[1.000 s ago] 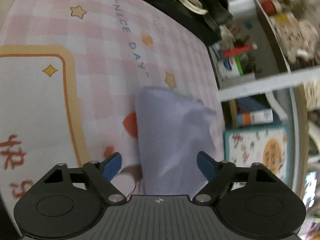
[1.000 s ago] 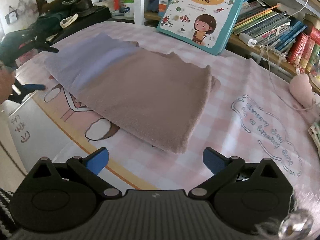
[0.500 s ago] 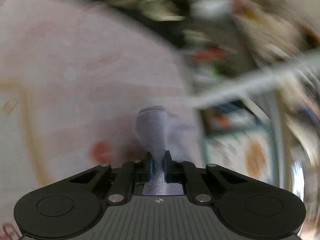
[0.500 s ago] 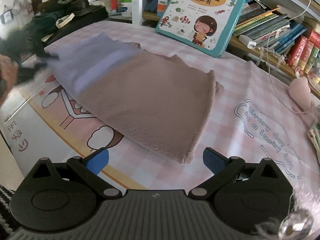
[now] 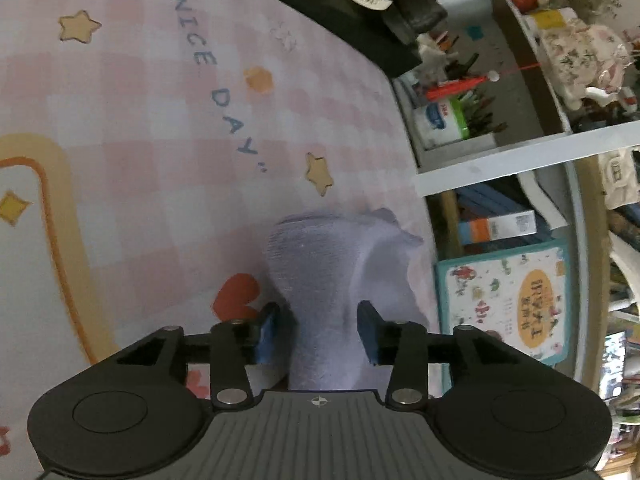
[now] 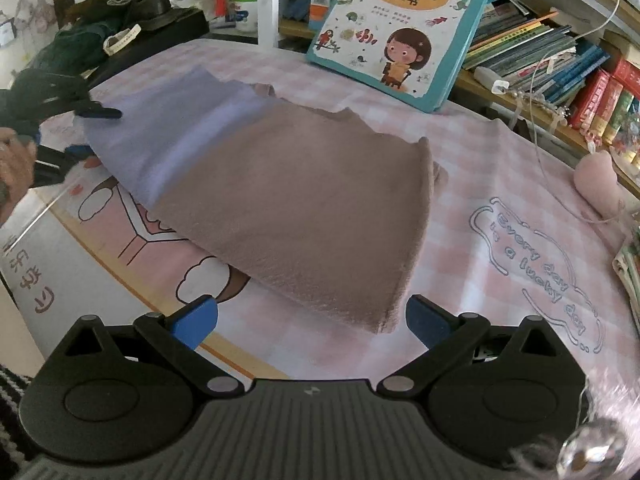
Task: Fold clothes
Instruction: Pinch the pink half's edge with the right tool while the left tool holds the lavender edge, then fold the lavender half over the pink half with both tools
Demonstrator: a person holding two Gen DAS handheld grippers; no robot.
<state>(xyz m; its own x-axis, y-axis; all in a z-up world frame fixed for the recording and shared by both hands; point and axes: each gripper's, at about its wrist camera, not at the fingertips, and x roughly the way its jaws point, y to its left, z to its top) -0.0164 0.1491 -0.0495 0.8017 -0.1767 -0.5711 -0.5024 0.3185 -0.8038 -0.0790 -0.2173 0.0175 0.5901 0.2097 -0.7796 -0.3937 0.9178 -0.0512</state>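
Two-tone garment (image 6: 280, 184), lavender end at 10 o'clock and tan end toward 4, lies flat on the pink checked counter (image 6: 500, 168), below the picture book (image 6: 400, 24) at 12. Left claw (image 5: 316, 330) is part open, pads straddling the bunched lavender edge without pinching, likely placed to grip or just let go. Right claw (image 6: 312, 316) gapes wide, empty, lined up at the tan corner for a fold.
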